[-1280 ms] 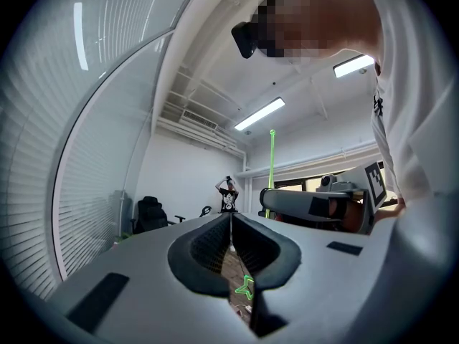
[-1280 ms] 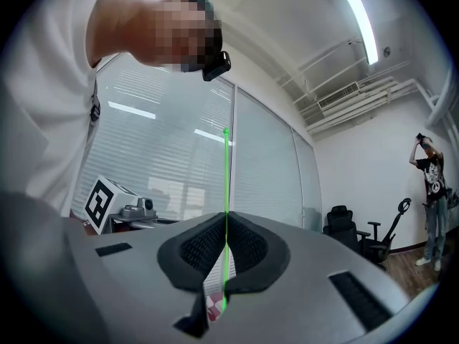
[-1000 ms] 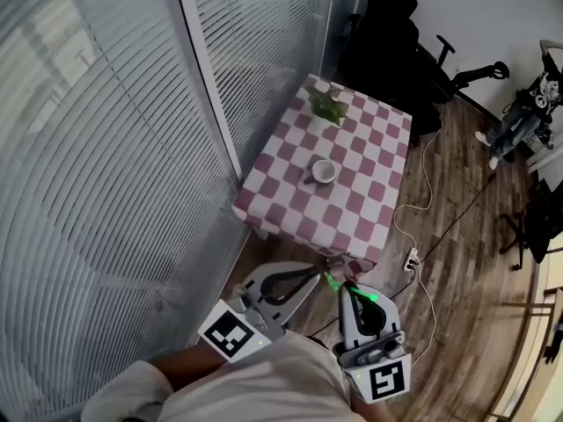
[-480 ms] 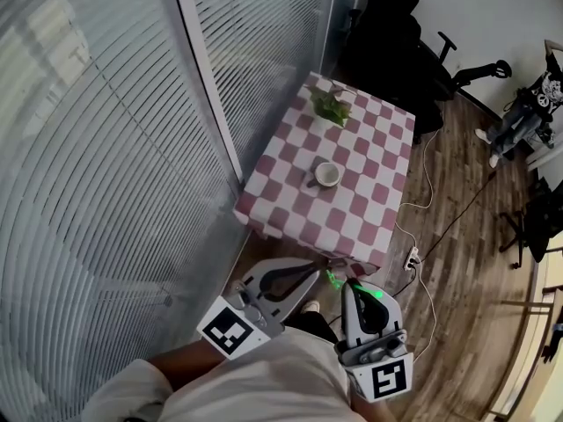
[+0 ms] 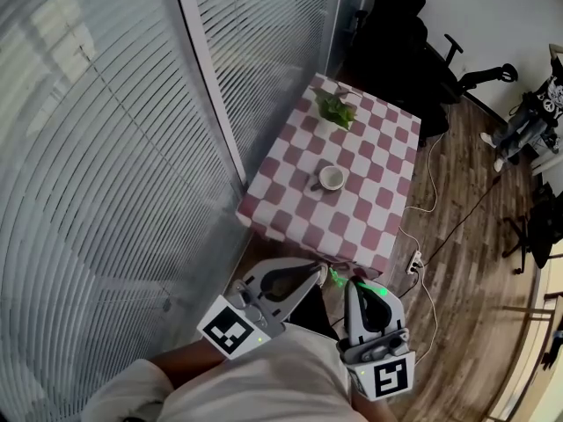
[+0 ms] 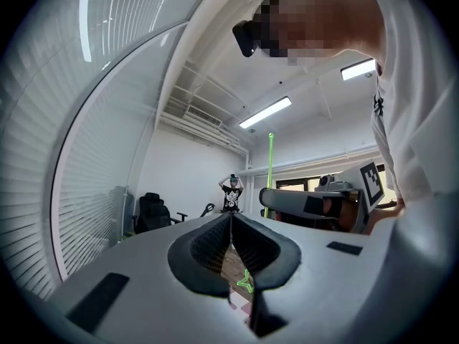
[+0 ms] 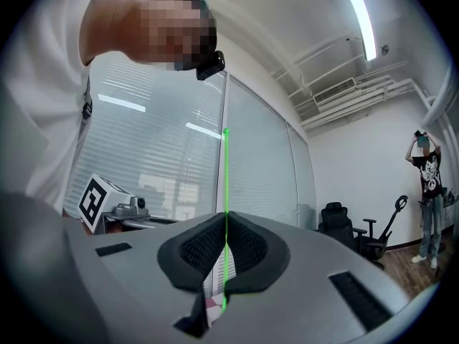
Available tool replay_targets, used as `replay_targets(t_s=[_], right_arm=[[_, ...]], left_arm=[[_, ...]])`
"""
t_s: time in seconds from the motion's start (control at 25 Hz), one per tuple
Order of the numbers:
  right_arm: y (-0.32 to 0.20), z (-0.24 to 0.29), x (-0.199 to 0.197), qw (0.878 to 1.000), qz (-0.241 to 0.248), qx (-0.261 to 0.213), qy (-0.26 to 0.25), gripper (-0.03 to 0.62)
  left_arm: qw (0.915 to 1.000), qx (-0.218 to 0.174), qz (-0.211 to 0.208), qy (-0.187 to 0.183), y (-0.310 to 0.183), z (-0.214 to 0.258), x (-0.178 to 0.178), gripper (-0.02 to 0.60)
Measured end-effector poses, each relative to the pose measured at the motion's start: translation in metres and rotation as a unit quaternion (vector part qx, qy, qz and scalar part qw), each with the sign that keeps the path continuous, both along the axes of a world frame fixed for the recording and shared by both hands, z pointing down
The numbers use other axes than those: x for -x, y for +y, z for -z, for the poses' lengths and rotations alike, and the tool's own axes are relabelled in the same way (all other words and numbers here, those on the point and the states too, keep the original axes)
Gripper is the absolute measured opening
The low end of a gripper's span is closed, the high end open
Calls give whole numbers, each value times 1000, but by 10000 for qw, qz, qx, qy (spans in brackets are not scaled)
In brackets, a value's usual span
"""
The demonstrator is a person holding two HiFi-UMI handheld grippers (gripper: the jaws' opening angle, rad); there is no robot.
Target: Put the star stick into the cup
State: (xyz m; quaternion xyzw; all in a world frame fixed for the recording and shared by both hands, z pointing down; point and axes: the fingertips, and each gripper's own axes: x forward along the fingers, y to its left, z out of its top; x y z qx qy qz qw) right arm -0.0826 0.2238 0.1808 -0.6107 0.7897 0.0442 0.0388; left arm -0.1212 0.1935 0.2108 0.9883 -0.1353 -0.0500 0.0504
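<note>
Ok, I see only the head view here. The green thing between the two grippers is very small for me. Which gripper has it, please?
Observer: The right gripper has it. In the right gripper view its jaws are shut on the star stick, and the thin green rod rises straight up from between them.
Operator: And the left one, does it hold the stick too?
Observer: No. In the left gripper view the left gripper has its jaws together and nothing is between them.
Operator: Can you see the star itself?
Observer: Yes. The left gripper view shows a green star outline low in the frame, through the gap under that gripper's jaws.
</note>
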Motion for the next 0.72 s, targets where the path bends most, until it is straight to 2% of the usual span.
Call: replay_targets(t_s=[0.4,0.56,0.72], right_arm=[[-28,-2,-23,10000,45,-30,-42,32],[-38,-7,-37,9998,123,-86,109,32],[-53,-5,-53,10000,46,-18,-84,32]], left_arm=[[10000,-23,26,-50,-27,-3,-24,38],[10000,7,38,-51,-39,-5,-37,38],[9999,36,68,-114,-53,-7,-51,37]])
